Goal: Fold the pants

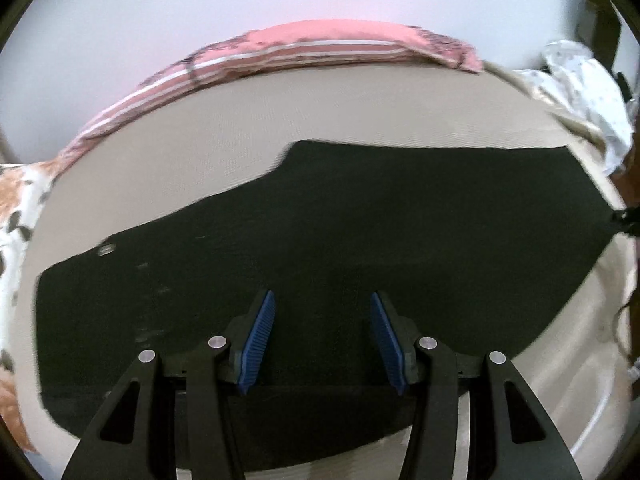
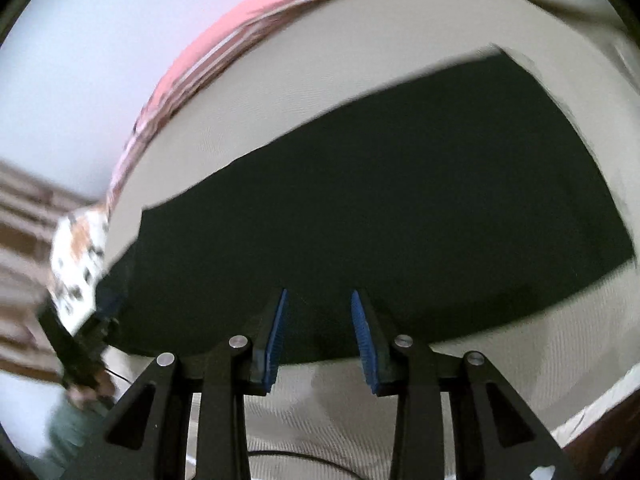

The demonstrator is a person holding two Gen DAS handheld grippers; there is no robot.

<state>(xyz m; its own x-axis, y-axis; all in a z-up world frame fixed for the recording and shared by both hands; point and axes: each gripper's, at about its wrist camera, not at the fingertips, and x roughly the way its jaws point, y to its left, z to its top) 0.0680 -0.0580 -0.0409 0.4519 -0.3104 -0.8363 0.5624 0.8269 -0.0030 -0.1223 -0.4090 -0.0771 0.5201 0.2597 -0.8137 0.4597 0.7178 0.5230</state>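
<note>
Dark pants (image 1: 360,220) lie flat on a beige bed sheet (image 1: 192,140), folded lengthwise, with a small round button (image 1: 106,249) near the left end. My left gripper (image 1: 322,300) is open, its blue pads (image 1: 260,340) spread above the near part of the pants, holding nothing. In the right wrist view the pants (image 2: 380,208) stretch across the sheet (image 2: 280,100). My right gripper (image 2: 319,294) is open and empty over the pants' near edge. The left gripper's body (image 2: 76,344) shows blurred at the pants' left end.
A pink striped pillow (image 1: 320,46) lies along the far edge of the bed. A white patterned cloth (image 1: 584,92) is bunched at the right, an orange-and-white patterned cloth (image 1: 16,208) at the left. A white wall rises behind. A black cable (image 2: 280,458) lies on the sheet below my right gripper.
</note>
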